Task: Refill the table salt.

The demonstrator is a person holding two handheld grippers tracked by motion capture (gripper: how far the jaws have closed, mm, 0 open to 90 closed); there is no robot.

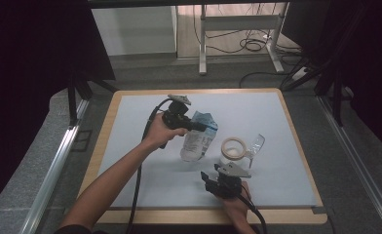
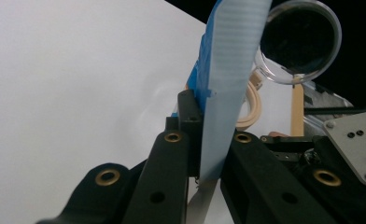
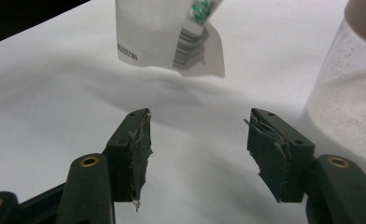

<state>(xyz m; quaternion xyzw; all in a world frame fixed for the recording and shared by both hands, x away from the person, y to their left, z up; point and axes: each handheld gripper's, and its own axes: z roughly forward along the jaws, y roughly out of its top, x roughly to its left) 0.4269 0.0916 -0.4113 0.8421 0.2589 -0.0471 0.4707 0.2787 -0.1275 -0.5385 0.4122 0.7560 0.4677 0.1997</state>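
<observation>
Hanging from the left gripper (image 1: 191, 125), a white plastic pouch with a blue top edge (image 1: 197, 141) points its long axis down and slightly toward the person, blue end up, printed barcode end lowest. It sits above the pale blue mat (image 1: 140, 122), approx. mid-table; whether its bottom touches the mat can't be told. In the left gripper view the jaws are clamped on the pouch's blue sealed strip (image 2: 223, 93), pads pressing both sides.

The left hand (image 1: 156, 134) comes in from lower left, forearm stretched diagonally, gripper lying roughly level and pointing right.

The right gripper (image 1: 217, 181) is near the front edge, pointing away from the person; its jaws stand apart w/ nothing between them (image 3: 197, 140).

Just right of the pouch: a cream tape roll (image 1: 233, 147) atop a clear cylindrical container (image 1: 226, 160), and a clear tilted plastic cup (image 1: 256, 146). The container stands just beyond the right gripper, close beside its right jaw.
</observation>
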